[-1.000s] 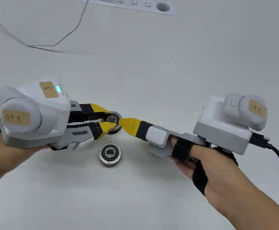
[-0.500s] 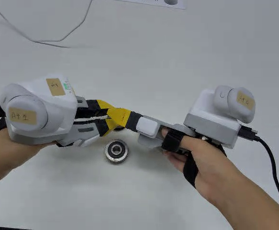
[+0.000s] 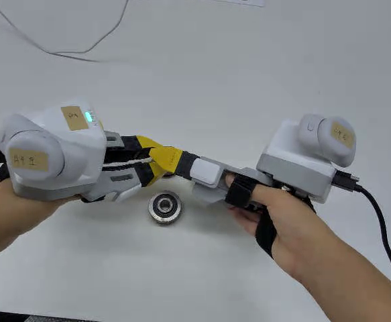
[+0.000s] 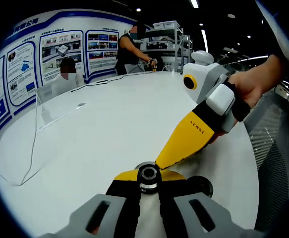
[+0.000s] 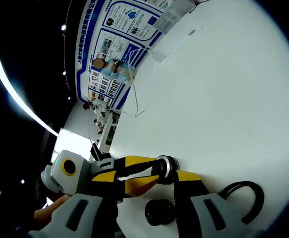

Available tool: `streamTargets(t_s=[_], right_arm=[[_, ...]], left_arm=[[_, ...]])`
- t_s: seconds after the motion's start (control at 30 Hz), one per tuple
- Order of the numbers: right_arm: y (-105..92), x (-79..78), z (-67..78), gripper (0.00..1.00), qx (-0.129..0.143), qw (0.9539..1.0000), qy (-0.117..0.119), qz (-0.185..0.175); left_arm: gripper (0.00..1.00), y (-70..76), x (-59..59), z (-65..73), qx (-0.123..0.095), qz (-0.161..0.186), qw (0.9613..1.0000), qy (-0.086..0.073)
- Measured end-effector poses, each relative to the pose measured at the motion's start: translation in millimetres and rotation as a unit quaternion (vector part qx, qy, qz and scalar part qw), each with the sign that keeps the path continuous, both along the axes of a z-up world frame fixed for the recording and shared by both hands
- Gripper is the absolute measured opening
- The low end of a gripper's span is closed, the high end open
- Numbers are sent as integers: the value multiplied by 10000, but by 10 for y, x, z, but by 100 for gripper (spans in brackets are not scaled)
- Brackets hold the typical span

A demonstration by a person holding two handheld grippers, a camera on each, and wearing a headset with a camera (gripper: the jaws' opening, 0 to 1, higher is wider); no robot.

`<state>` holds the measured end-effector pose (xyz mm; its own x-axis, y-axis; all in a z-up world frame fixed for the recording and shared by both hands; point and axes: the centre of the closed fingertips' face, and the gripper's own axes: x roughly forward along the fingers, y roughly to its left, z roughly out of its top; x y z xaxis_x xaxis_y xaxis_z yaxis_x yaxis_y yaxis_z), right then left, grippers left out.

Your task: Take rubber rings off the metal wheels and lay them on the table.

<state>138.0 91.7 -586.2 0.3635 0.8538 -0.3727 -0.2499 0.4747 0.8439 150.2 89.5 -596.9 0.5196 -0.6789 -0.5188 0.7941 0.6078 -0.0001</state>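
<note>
My left gripper is shut on a small metal wheel that carries a dark rubber ring, and holds it above the table. My right gripper comes in from the right. Its yellow jaws pinch the rim of that same wheel; in the left gripper view the right gripper's tip touches the wheel's upper right edge. In the head view the yellow jaws hide the held wheel. A second wheel with its ring on lies flat on the table just below both grippers.
The white table stretches far and right. A grey cable runs across its far left. A black loop, seemingly a loose rubber ring, lies beside my right finger. The right gripper's black cable trails off at the right.
My right gripper has moved left, and its jaws now overlap the left gripper's jaws at the held wheel. The wheel on the table has stayed put.
</note>
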Motion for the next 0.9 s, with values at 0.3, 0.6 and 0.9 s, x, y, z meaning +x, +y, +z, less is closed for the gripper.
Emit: streamTargets(t_s=[0.3, 0.6, 0.9], right_arm=[[-39, 2, -3, 40, -10, 10000, -27, 30], [-19, 37, -35, 38, -12, 10000, 1, -58], [-79, 60, -70, 29, -118, 9999, -48, 3]], left_arm=[[13, 3, 1, -3, 13, -6, 10000, 4], [13, 7, 3, -5, 18, -12, 10000, 19], [13, 9, 1, -2, 12, -19, 10000, 24]])
